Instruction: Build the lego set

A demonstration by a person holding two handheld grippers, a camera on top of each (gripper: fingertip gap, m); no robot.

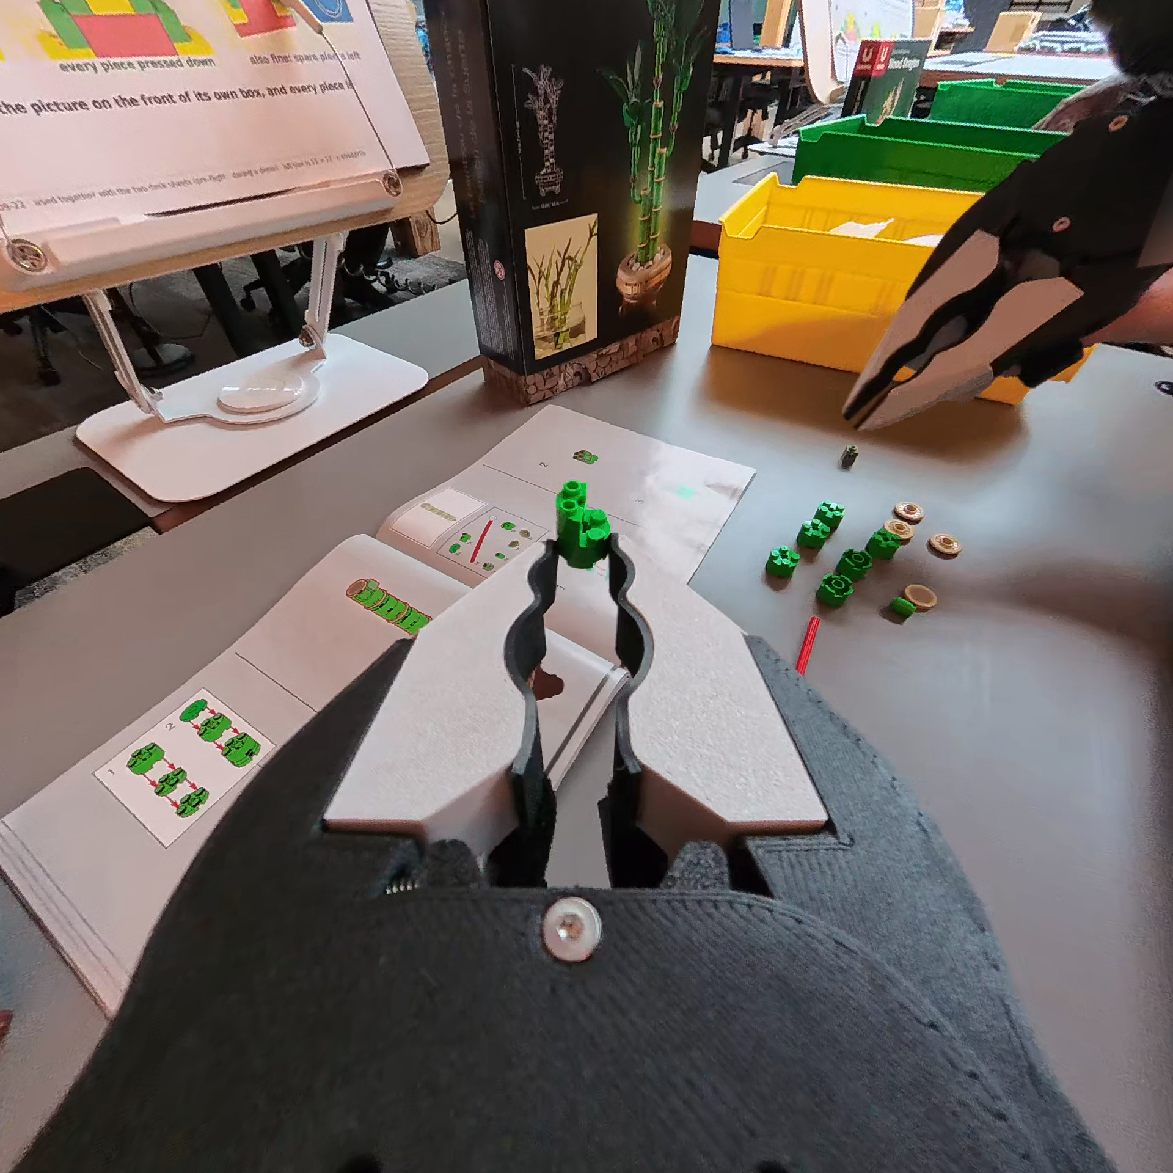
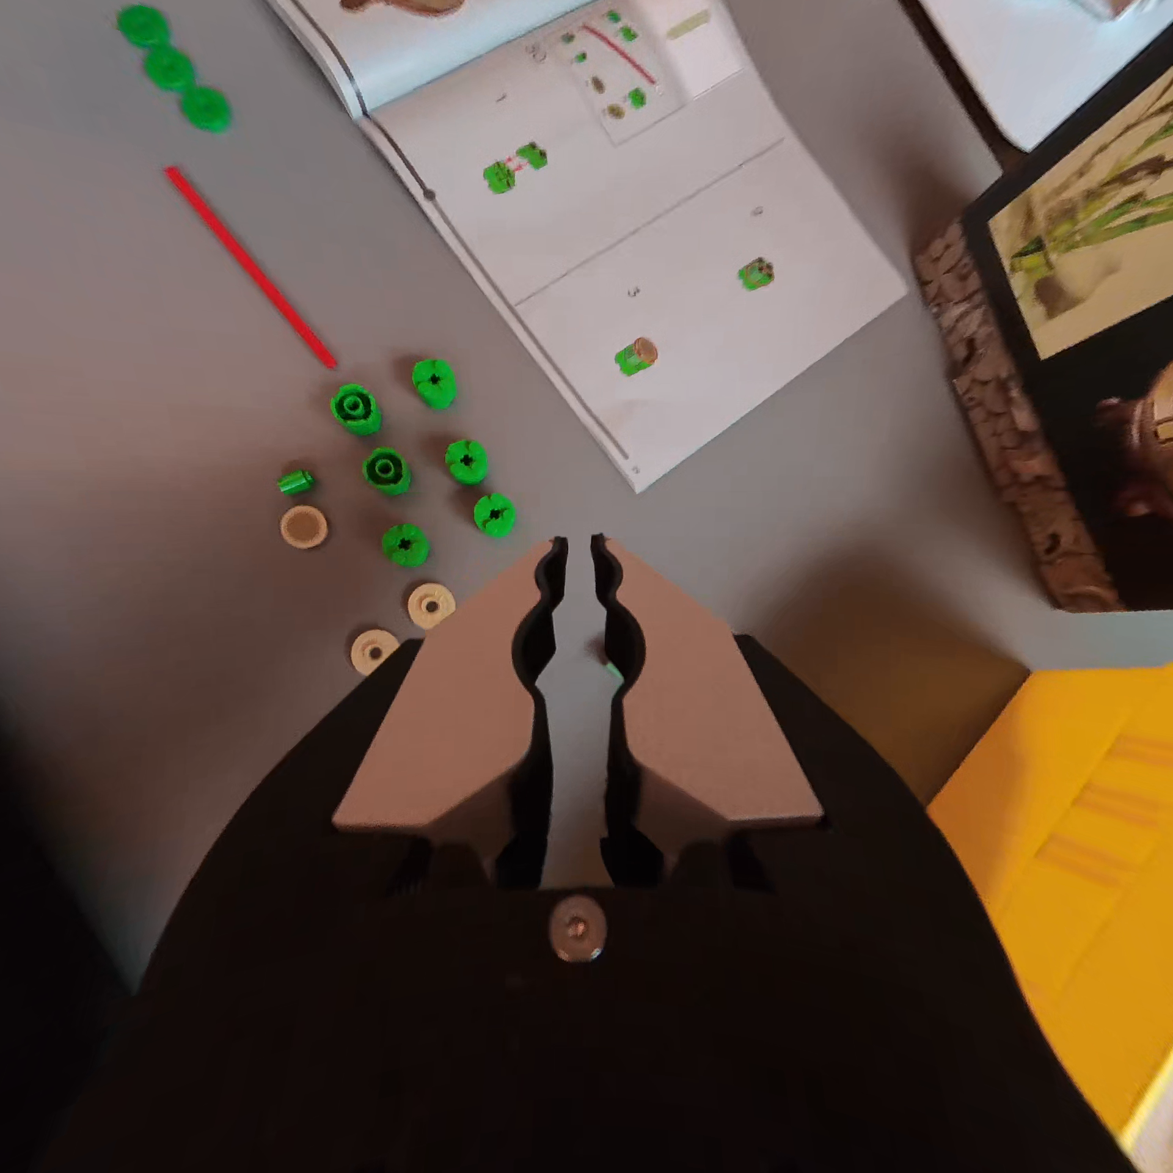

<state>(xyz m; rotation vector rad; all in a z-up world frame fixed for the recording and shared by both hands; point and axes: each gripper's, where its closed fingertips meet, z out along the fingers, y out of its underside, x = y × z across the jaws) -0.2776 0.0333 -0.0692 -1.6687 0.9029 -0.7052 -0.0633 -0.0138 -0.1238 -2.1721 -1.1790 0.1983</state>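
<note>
My left gripper (image 1: 583,547) is shut on a small green stack of round lego bricks (image 1: 581,523) and holds it upright above the open instruction booklet (image 1: 641,473). My right gripper (image 2: 577,543) is empty, its jaws a narrow gap apart, and hovers over the grey table; it also shows in the left wrist view (image 1: 854,412). A tiny dark green piece (image 1: 849,456) lies on the table just below it. Loose green round bricks (image 2: 466,462), tan round plates (image 2: 431,606) and a red axle (image 2: 247,263) lie left of the right gripper.
The set's dark box (image 1: 571,190) stands behind the booklet (image 2: 635,222). A yellow bin (image 1: 812,279) is at the right and green bins (image 1: 920,146) stand behind it. A white document stand (image 1: 254,406) is at the left. Three green flat rounds (image 2: 171,66) lie far off. My right fingertips sit around 25 cm from my left ones. My right gripper is the nearer one to the tiny dark green piece (image 1: 849,456): about 7 cm, against 30 cm. Left tips and right tips are each some 15 cm from the red axle (image 2: 247,263).
</note>
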